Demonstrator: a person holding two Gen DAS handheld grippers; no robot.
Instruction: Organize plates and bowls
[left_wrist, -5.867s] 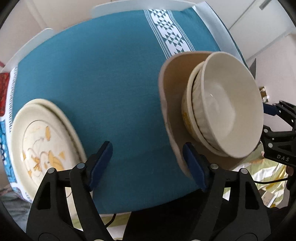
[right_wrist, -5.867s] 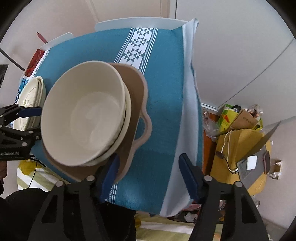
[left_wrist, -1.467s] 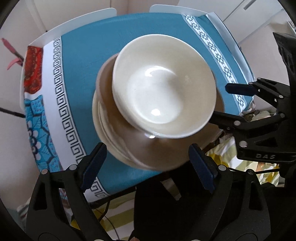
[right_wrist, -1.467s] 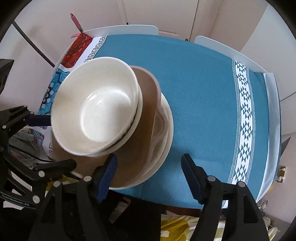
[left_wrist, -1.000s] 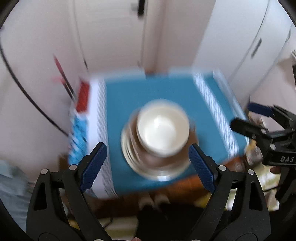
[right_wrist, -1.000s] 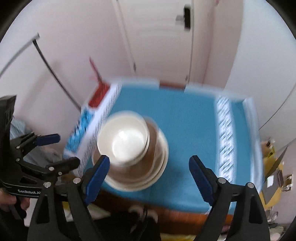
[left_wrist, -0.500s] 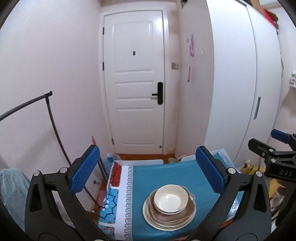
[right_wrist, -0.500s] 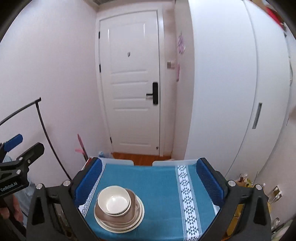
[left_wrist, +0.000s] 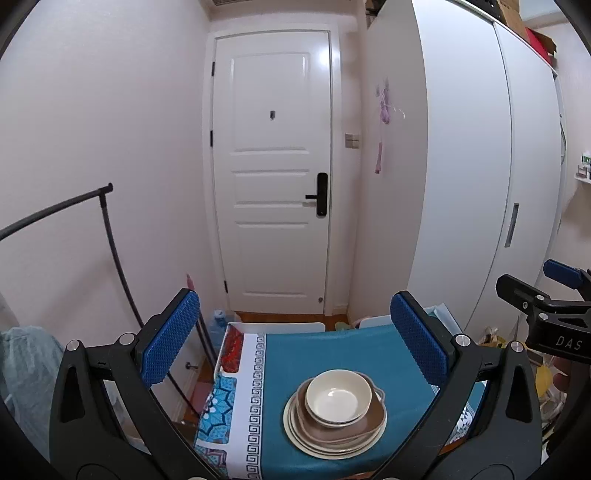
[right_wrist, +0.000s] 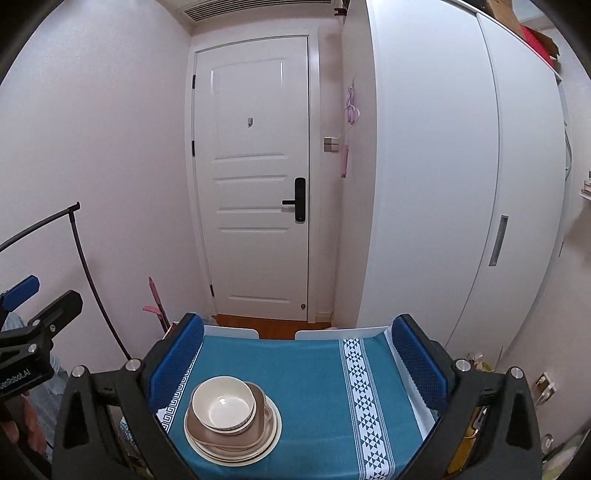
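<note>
One stack stands on the teal tablecloth (left_wrist: 284, 354): cream bowls (left_wrist: 338, 396) on a brown plate (left_wrist: 369, 424) on cream plates (left_wrist: 332, 448). The stack also shows in the right wrist view, with bowls (right_wrist: 224, 403), brown plate (right_wrist: 207, 435) and cream plates (right_wrist: 255, 456) on the cloth (right_wrist: 306, 373). My left gripper (left_wrist: 294, 340) is open and empty, raised high and well back from the stack. My right gripper (right_wrist: 295, 359) is open and empty, equally far back.
A white door (left_wrist: 277, 184) and white wardrobe (left_wrist: 461, 184) stand behind the table. A black clothes rail (left_wrist: 110, 236) is at the left. White chair backs (right_wrist: 236, 332) sit at the table's far edge. Clutter lies on the floor at the right (right_wrist: 543, 387).
Both grippers have pulled up and far back from the stack, open and empty, and now look level across the room; since half a second ago they barely moved.
</note>
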